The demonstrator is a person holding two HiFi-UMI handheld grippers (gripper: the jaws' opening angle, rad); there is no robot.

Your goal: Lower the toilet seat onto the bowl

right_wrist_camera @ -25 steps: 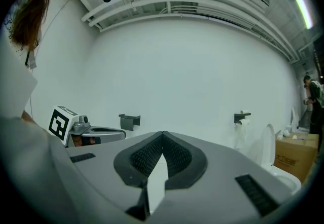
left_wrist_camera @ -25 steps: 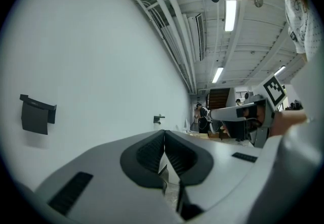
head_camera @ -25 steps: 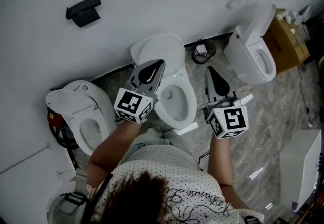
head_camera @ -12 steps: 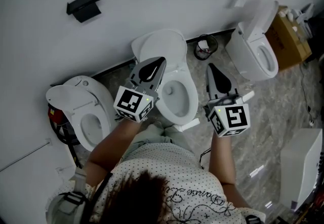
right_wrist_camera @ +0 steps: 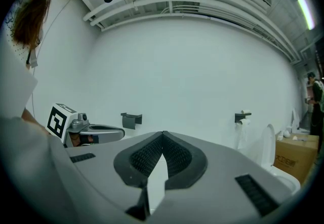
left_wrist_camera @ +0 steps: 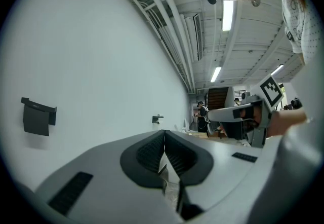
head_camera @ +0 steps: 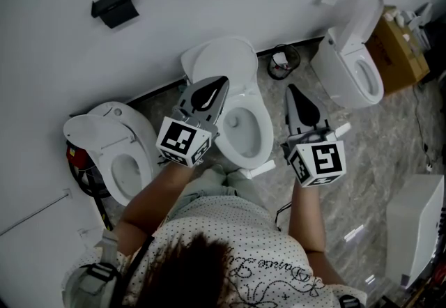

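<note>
Both grippers point level toward the white wall, each with its jaws pressed together on nothing. The left gripper [head_camera: 221,83] hangs over the left rim of the middle toilet [head_camera: 263,134], and the right gripper [head_camera: 291,90] is just beside its right side. The toilet seat [head_camera: 223,63] seems to stand raised against the wall, though the steep view leaves this unsure. Print on the cardboard box [head_camera: 394,54] is too small to read.

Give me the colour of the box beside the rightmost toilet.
Brown, like cardboard. The box shows best in the head view, at the upper right.
</note>
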